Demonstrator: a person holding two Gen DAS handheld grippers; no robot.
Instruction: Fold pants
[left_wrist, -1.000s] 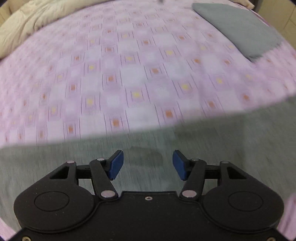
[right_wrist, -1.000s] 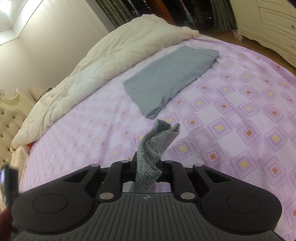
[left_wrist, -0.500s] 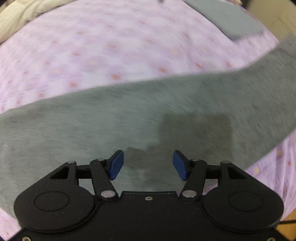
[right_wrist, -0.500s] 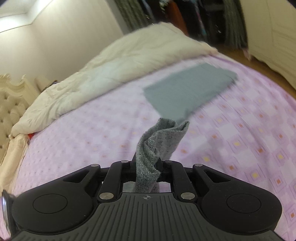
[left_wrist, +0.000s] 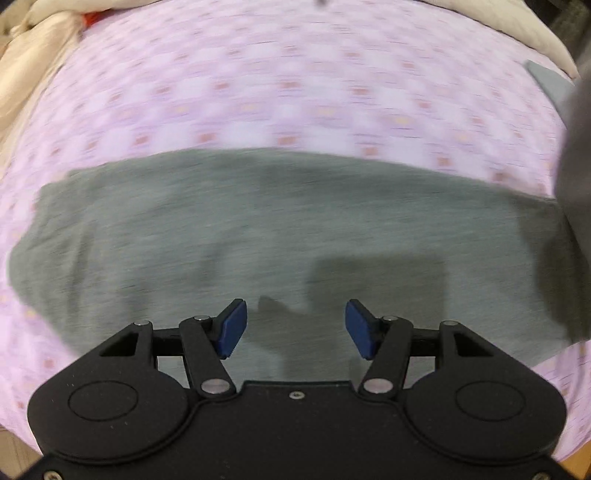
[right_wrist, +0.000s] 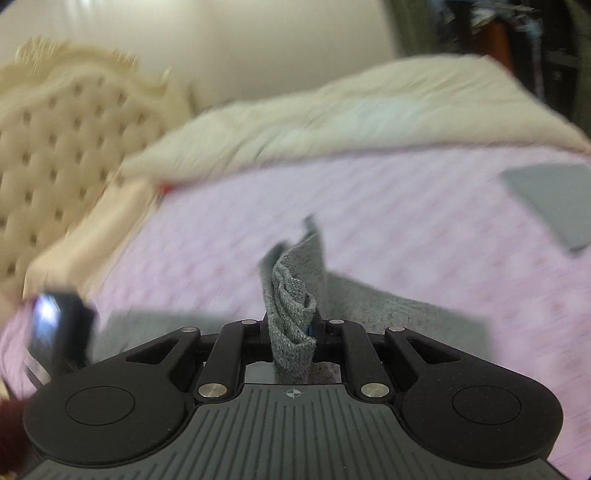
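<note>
change: both views have swung across the bed; the headboard now fills the right wrist view's left side, and the folded grey cloth has slid to the right edge.
pants: dark grey knit pants (left_wrist: 258, 236) lie flat across the pink patterned bedsheet (left_wrist: 295, 92); one bunched end is lifted.
right gripper (right_wrist: 295, 325): jaws narrow, pinching the bunched pants end (right_wrist: 291, 295).
left gripper (left_wrist: 295, 328): blue-padded jaws wide, nothing between them, above the flat pants.
surroundings: cream duvet (right_wrist: 369, 118), tufted cream headboard (right_wrist: 55, 140), folded light grey cloth (right_wrist: 554, 199) well apart from the pants.
clarity: heavy blur.
</note>
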